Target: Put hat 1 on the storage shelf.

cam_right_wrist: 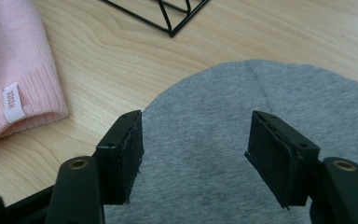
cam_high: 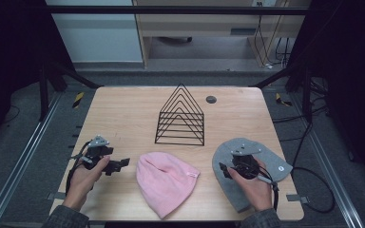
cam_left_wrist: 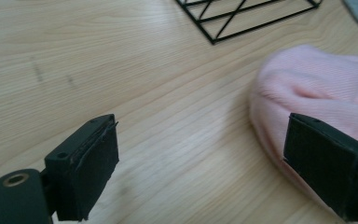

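The wire rack [cam_high: 180,116] stands empty on the wooden table [cam_high: 123,109]; nearer the person than it, the right gripper [cam_right_wrist: 196,158] hangs spread over the grey beanie [cam_right_wrist: 261,102], and the left gripper [cam_left_wrist: 200,163] is spread beside the pink beanie [cam_left_wrist: 317,79].

On the bench [cam_high: 123,109] the wire rack [cam_high: 180,116] stands behind the two hats. One hat [cam_high: 165,181] lies in the middle near the front edge. The other hat [cam_high: 271,159] lies to its right, apart from it, under the right gripper [cam_high: 225,169]. The left gripper [cam_high: 119,166] is left of the middle hat.
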`<state>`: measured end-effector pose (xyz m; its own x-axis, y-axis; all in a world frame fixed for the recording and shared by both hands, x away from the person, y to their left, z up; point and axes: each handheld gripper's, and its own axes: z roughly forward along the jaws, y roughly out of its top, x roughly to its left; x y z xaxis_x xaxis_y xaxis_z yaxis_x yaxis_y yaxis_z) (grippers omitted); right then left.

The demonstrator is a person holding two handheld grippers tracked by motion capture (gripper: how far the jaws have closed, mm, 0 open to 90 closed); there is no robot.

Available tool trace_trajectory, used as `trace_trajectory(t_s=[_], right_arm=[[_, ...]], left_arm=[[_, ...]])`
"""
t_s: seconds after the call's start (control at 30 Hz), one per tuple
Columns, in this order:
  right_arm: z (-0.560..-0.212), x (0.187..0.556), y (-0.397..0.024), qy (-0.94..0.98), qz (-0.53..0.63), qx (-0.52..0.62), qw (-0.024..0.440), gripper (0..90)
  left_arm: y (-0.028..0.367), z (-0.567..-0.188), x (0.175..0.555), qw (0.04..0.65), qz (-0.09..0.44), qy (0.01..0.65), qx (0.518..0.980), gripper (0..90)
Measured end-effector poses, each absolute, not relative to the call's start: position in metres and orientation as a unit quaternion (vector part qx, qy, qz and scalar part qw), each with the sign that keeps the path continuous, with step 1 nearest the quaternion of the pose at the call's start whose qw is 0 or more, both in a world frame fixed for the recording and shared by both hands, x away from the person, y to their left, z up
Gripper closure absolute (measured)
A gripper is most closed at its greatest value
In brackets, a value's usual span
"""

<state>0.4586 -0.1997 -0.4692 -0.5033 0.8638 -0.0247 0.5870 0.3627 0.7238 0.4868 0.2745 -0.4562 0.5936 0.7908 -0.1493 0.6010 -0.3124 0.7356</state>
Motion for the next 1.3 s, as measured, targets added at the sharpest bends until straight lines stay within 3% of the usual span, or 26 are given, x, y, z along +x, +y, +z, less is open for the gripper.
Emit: trace_trajectory(t_s=[0.17, 0.37, 0.73, 0.93, 1.13, 1.3], right_arm=[[-0.470, 0.460, -0.196, 0.800, 0.328, 0.459, 0.203, 26.6], [-0.468, 0.459, -0.194, 0.799, 0.331, 0.458, 0.206, 28.1], [-0.470, 0.459, -0.189, 0.807, 0.320, 0.453, 0.201, 29.2], [-0.471, 0.460, -0.185, 0.813, 0.315, 0.449, 0.197, 27.9], [-0.472, 0.460, -0.181, 0.815, 0.316, 0.444, 0.196, 27.6], [-0.472, 0.460, -0.181, 0.816, 0.315, 0.444, 0.196, 27.5]], left_arm=[[0.254, -0.455, 0.483, 0.385, 0.120, 0.424, 0.811, 10.5], [0.227, -0.454, 0.479, 0.375, 0.116, 0.418, 0.820, 11.5], [0.218, -0.469, 0.485, 0.328, 0.113, 0.425, 0.836, 35.6], [0.215, -0.476, 0.486, 0.338, 0.074, 0.420, 0.839, 48.9], [0.213, -0.477, 0.486, 0.335, 0.066, 0.409, 0.847, 54.0], [0.212, -0.481, 0.486, 0.336, 0.056, 0.405, 0.849, 66.9]])
